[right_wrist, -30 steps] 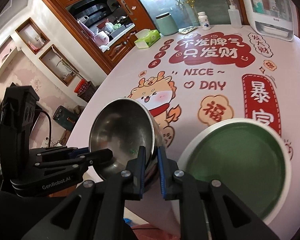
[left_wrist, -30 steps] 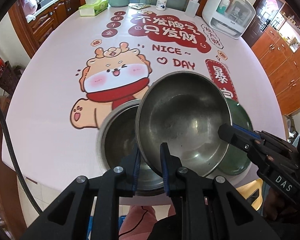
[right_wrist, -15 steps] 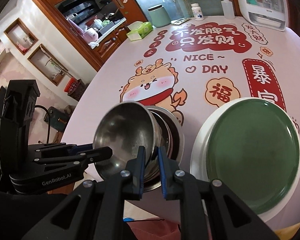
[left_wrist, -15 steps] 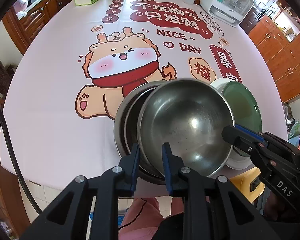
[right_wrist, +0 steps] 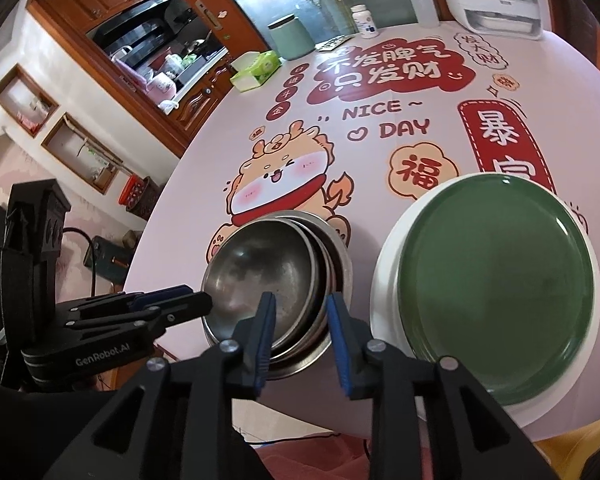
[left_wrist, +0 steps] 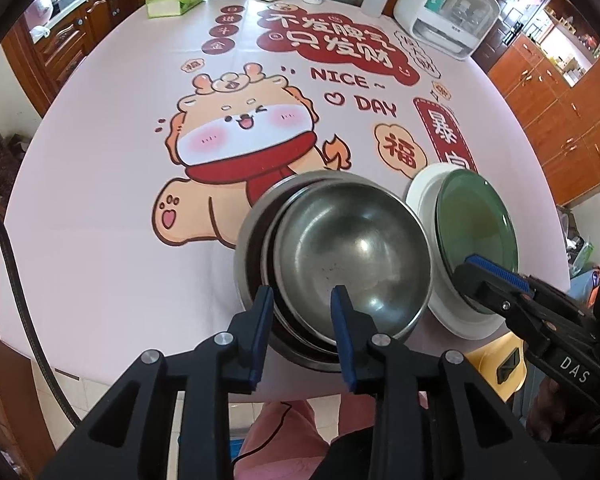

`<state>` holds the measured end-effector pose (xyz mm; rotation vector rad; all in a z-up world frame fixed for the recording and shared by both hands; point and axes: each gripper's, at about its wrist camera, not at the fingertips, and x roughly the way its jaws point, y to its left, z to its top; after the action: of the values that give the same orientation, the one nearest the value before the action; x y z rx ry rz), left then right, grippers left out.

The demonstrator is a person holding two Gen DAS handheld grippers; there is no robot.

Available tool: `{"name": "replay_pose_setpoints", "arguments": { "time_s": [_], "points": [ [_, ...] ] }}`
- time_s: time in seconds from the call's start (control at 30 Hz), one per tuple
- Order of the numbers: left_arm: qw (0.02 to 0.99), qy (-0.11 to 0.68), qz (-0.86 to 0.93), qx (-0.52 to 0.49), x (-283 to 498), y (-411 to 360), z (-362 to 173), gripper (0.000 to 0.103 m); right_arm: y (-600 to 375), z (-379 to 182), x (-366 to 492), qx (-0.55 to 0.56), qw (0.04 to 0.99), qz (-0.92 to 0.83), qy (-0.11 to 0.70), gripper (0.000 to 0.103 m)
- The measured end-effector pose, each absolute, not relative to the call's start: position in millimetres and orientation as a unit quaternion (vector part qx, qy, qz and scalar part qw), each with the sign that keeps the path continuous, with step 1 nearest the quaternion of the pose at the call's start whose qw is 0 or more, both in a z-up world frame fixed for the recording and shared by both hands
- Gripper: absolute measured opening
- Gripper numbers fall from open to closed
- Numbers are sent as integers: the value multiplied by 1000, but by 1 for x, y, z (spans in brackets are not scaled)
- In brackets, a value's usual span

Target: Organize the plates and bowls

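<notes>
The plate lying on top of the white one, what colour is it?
Dark green plate, plain with no pattern, resting on the white plate. The right wrist view shows it best.

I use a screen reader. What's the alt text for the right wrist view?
Open right hand-held gripper straddles the rim of nested steel bowls on a cartoon-print tablecloth; a green plate on a white plate lies right.

Both jaws stand parted: the left hand-held gripper (left_wrist: pixel 302 308) reaches forward from the near edge, the right hand-held gripper (right_wrist: pixel 298 314) beside it.
</notes>
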<state>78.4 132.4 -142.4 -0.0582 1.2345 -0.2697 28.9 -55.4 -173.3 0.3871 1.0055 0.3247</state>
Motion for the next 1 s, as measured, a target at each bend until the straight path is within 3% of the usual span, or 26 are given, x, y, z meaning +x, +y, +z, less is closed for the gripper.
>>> {"name": "replay_pose_setpoints", "arguments": {
  "time_s": [0.3, 0.43, 0.63, 0.7, 1.0],
  "points": [
    [808, 576, -115, -41, 87, 151, -143, 33, -69, -186, 35, 223, 818, 150, 508, 42],
    [804, 582, -109, -49, 92, 158, -148, 43, -76, -193, 42, 267, 797, 156, 519, 57],
    [792, 598, -116, -49, 104, 161, -157, 52, -77, -210, 53, 312, 760, 155, 548, 58],
    [784, 607, -123, -52, 106, 160, -161, 60, -75, -216, 54, 325, 747, 156, 558, 58],
    [753, 642, -139, -46, 126, 154, -183, 61, -78, -241, 61, 391, 704, 142, 576, 58]
  ]
}}
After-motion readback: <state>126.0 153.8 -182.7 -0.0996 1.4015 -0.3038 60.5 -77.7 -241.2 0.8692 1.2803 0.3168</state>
